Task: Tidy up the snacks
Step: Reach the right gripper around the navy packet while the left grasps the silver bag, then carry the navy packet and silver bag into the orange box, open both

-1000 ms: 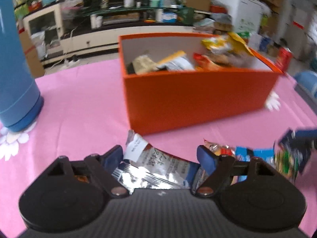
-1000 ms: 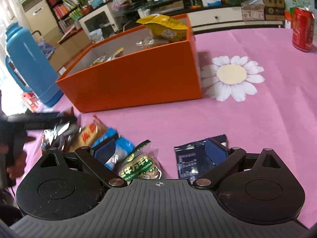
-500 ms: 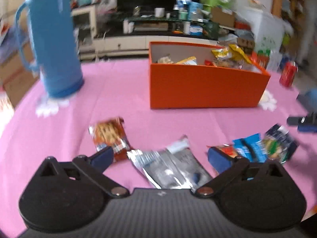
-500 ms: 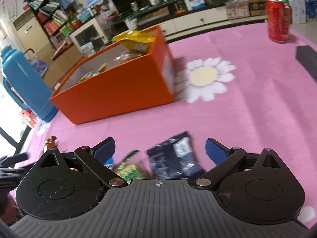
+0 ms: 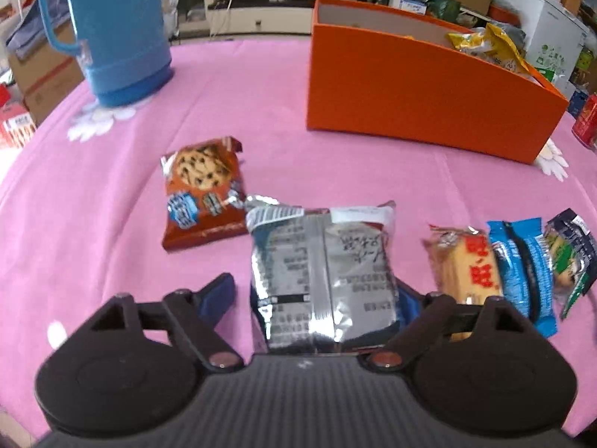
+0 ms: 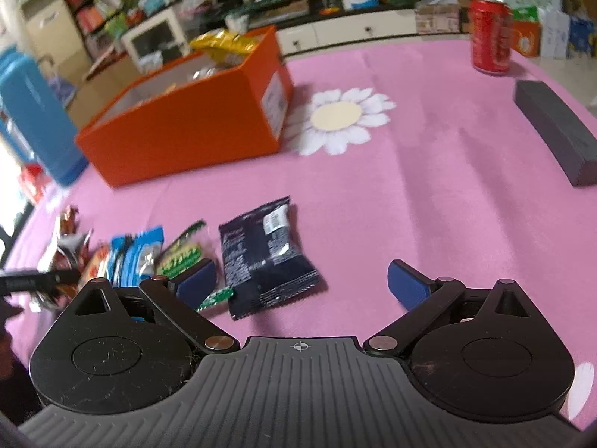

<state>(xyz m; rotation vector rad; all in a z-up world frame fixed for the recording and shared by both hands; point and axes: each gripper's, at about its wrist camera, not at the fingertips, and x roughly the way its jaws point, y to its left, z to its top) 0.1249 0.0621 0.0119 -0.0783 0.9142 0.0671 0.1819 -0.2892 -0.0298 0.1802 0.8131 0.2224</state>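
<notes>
A silver foil packet (image 5: 321,272) lies flat on the pink cloth between the fingers of my left gripper (image 5: 313,298). The jaws are closing, and the left pad still stands apart from the packet. My right gripper (image 6: 302,282) is open over a dark navy packet (image 6: 265,257), which lies near its left finger without touching it. Beyond both stands the orange box (image 5: 410,86) (image 6: 186,134) with several snacks inside. Also on the cloth lie a brown cookie packet (image 5: 201,194), an orange cracker packet (image 5: 466,265), a blue packet (image 5: 522,261) and a green packet (image 6: 183,257).
A tall blue thermos (image 5: 115,30) stands at the back left of the table. A red can (image 6: 490,33) and a dark grey block (image 6: 552,130) are on the right side. Pink cloth with a daisy print (image 6: 335,115) lies bare right of the box.
My left gripper has drawn back from the orange box, widened, then started narrowing around the silver packet. My right gripper has slid right, from over the green packet to the navy one.
</notes>
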